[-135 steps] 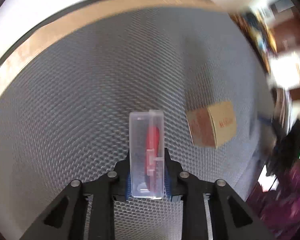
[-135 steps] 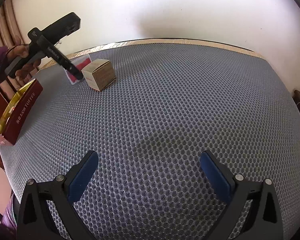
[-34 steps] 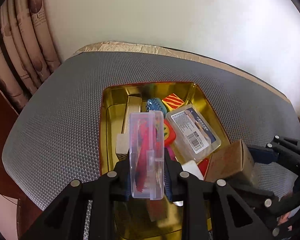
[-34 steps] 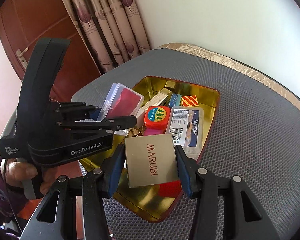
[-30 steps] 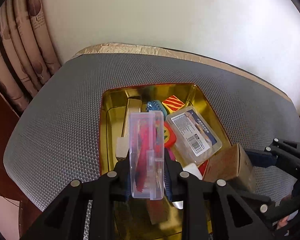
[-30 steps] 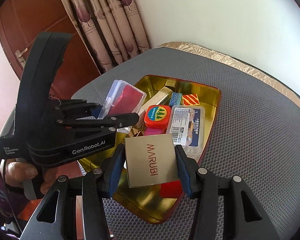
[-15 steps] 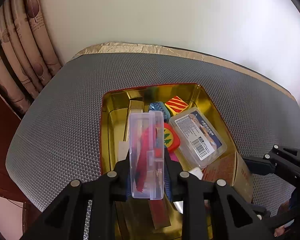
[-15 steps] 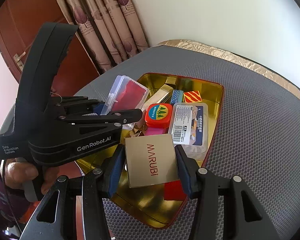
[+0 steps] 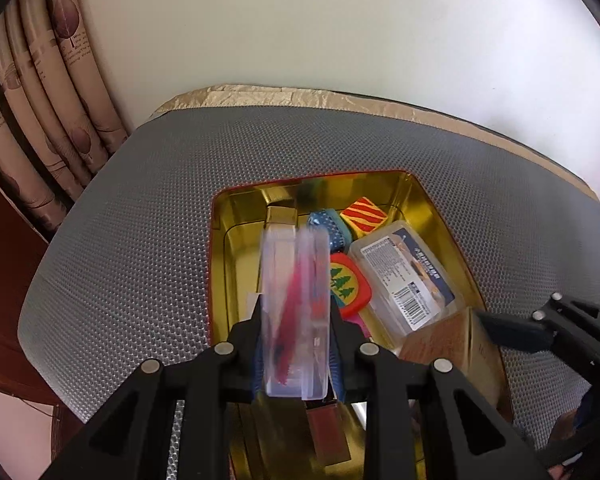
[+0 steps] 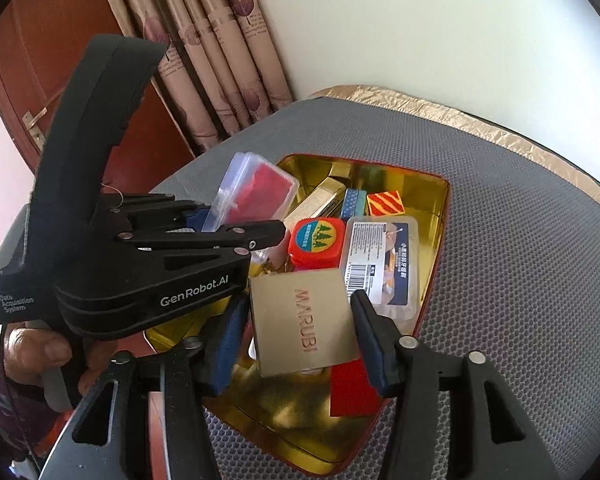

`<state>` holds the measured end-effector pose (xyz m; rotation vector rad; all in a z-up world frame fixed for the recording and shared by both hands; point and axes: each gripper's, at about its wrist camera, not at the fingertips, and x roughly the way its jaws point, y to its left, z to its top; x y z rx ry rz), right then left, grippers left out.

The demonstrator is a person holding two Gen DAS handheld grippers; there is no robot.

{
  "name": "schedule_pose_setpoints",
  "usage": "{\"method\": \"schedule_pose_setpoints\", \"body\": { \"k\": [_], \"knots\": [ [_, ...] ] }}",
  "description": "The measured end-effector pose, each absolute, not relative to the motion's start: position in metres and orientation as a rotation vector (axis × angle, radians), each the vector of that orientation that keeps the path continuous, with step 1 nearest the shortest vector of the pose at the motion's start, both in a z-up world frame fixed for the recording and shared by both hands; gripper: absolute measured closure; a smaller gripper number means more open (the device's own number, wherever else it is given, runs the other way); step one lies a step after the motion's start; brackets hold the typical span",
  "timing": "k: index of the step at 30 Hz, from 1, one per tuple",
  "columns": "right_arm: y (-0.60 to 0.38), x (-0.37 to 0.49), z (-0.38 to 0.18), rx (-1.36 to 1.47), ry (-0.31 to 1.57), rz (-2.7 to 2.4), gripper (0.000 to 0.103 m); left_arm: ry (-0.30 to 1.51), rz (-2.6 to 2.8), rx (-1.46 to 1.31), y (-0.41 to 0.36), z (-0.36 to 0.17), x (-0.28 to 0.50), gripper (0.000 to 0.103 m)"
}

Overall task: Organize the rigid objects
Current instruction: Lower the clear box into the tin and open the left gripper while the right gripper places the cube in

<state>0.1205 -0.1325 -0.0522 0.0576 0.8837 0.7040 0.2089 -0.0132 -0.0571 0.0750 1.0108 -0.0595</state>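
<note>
the right gripper (image 10: 296, 340) hung over the gold tin (image 10: 440, 216), and its jaws had just been opening; the marubi box (image 10: 304, 328) sat between the pads with small gaps on both sides. the left gripper (image 9: 296, 356) was nearly closed and clamped the clear case (image 9: 294, 320) above the tin.

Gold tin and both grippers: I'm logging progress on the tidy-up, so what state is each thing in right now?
Gold tin: lidless, partly filled.
Left gripper: shut on the clear plastic case, above the tin.
Right gripper: jaws just opened; pads stand clear of the MARUBI box, which tilts between them over the tin.
Labelled clear box: closed, lying in the tin.
Red tree-logo container: closed, in the tin.
</note>
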Motion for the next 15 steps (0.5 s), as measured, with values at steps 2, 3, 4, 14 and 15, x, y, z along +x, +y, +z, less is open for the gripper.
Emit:
{"method": "schedule_pose_setpoints", "body": {
  "k": [2, 3, 4, 14, 15],
  "knots": [
    [-0.136, 0.119, -0.049, 0.064, 0.859, 0.687, 0.032, 0.995, -0.052, 0.064, -0.010, -0.054, 0.209, 0.069],
    [-0.138, 0.118, -0.048, 0.063, 0.848, 0.682, 0.032, 0.991, -0.047, 0.059, -0.009, -0.052, 0.209, 0.066],
    [-0.141, 0.117, -0.046, 0.069, 0.836, 0.684, 0.032, 0.985, -0.041, 0.056, -0.008, -0.050, 0.209, 0.062],
    [-0.183, 0.095, -0.016, 0.156, 0.694, 0.623, 0.032, 0.909, 0.088, 0.186, -0.015, -0.033, 0.193, 0.051],
    [-0.186, 0.093, -0.014, 0.158, 0.692, 0.617, 0.032, 0.907, 0.086, 0.182, -0.016, -0.031, 0.189, 0.051]
  ]
}}
